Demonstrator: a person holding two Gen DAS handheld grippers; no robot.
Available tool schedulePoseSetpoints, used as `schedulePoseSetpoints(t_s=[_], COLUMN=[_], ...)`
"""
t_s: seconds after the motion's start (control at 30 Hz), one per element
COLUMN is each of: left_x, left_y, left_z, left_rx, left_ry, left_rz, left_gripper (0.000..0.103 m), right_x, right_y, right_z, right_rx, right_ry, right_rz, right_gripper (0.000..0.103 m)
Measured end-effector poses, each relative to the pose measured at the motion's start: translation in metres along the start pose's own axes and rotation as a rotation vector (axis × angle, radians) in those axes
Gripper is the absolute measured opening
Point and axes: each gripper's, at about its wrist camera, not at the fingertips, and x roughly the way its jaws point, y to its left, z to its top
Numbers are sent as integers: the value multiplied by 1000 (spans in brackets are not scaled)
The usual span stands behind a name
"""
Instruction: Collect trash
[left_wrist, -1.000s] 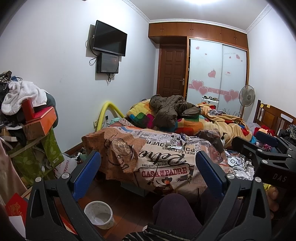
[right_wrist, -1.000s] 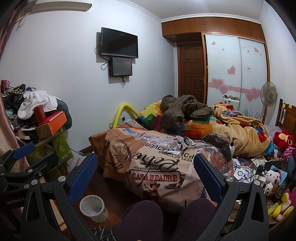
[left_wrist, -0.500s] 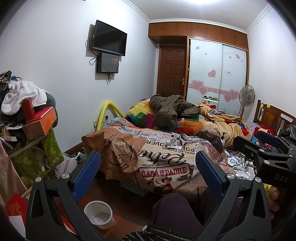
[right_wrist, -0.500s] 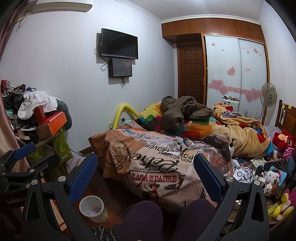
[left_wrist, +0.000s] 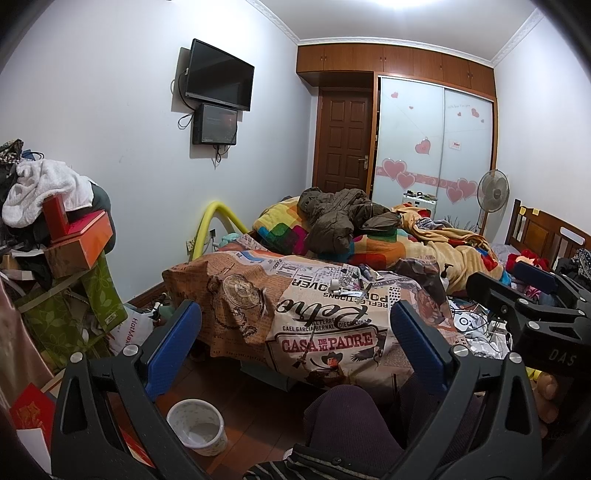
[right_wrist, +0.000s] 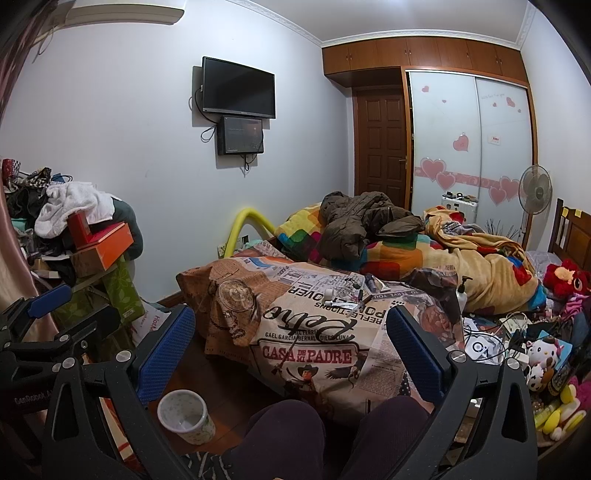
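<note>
Small scraps and wrappers (left_wrist: 349, 284) lie on top of a table covered by a newspaper-print cloth (left_wrist: 325, 332); they also show in the right wrist view (right_wrist: 347, 295). A small white bin (left_wrist: 195, 426) stands on the wooden floor below, at the left; it also shows in the right wrist view (right_wrist: 184, 415). My left gripper (left_wrist: 295, 343) is open and empty, held in front of the cloth. My right gripper (right_wrist: 291, 347) is open and empty beside it, and shows at the right of the left wrist view (left_wrist: 524, 306).
A cluttered bed (left_wrist: 388, 236) with blankets and a brown jacket lies behind the table. Boxes and clothes are piled at the left (left_wrist: 66, 240). Cables and toys (right_wrist: 517, 350) lie at the right. A knee (left_wrist: 343, 421) is below the grippers.
</note>
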Motion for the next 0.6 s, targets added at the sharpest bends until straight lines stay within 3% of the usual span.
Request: schedulePoseSetpoints(t_s=[0.3, 0.47, 0.6], left_x=[19, 51, 90], left_y=[-2, -8, -13], left_z=[6, 19, 31], left_rx=[1, 27, 17], left_ry=[-4, 2, 35], left_rz=[19, 39, 10], left_gripper=[103, 103, 103], right_x=[20, 44, 66], right_y=[-20, -36, -47], right_z=[8, 15, 21], right_rx=[17, 18, -3], right_ry=[0, -11, -10], right_rz=[-36, -81, -110], right_gripper=[103, 103, 103])
